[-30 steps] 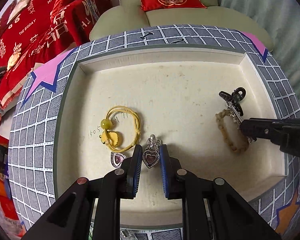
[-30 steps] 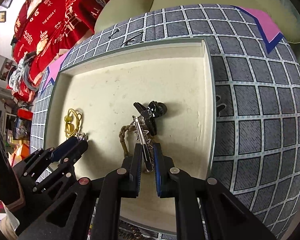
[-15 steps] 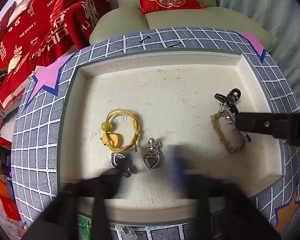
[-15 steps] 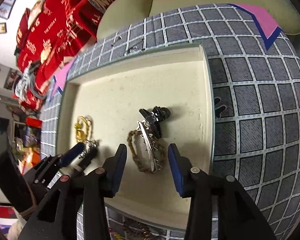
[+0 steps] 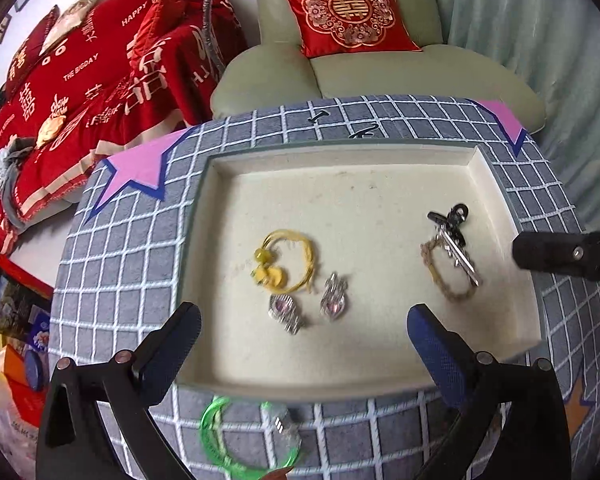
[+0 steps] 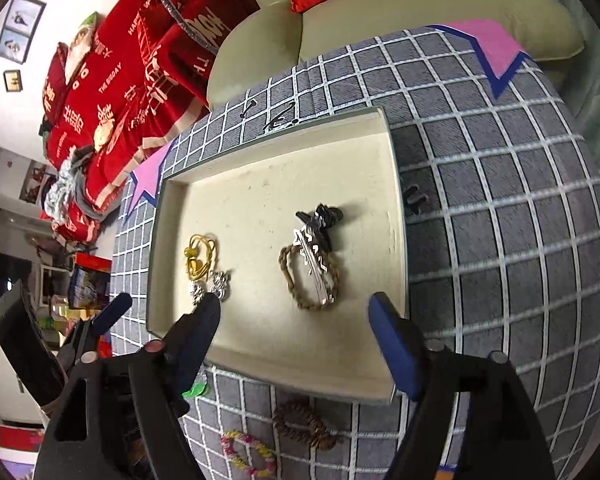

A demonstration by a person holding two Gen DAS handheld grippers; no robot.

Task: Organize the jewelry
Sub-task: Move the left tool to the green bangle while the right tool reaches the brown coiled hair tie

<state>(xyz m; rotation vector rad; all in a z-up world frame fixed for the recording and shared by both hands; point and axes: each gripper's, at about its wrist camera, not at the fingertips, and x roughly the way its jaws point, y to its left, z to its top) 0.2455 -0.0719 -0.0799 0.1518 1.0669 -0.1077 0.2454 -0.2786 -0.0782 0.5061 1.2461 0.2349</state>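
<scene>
Tray (image 5: 204, 216): cream, shallow, on the checked tabletop (image 5: 120, 240).
Heart pendants (image 5: 333, 295): two, silver with pink stones, side by side at tray front; likely light, slippery; pinch across the body.
Yellow cord bracelet (image 5: 288, 260): soft, limp; take by the loop.
Left tool (image 5: 300, 332): wide, empty.
Right tool (image 6: 296, 316): wide, empty.

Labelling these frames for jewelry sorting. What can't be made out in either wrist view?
- Green translucent bangle, left wrist view: motion-blurred, and the left gripper arm covers its left side.
- Brown beaded bracelet and pastel bead bracelet, right wrist view: small and blurred; bead detail unreadable.
- Two black marks beyond the cream tray: too small to identify.
</scene>
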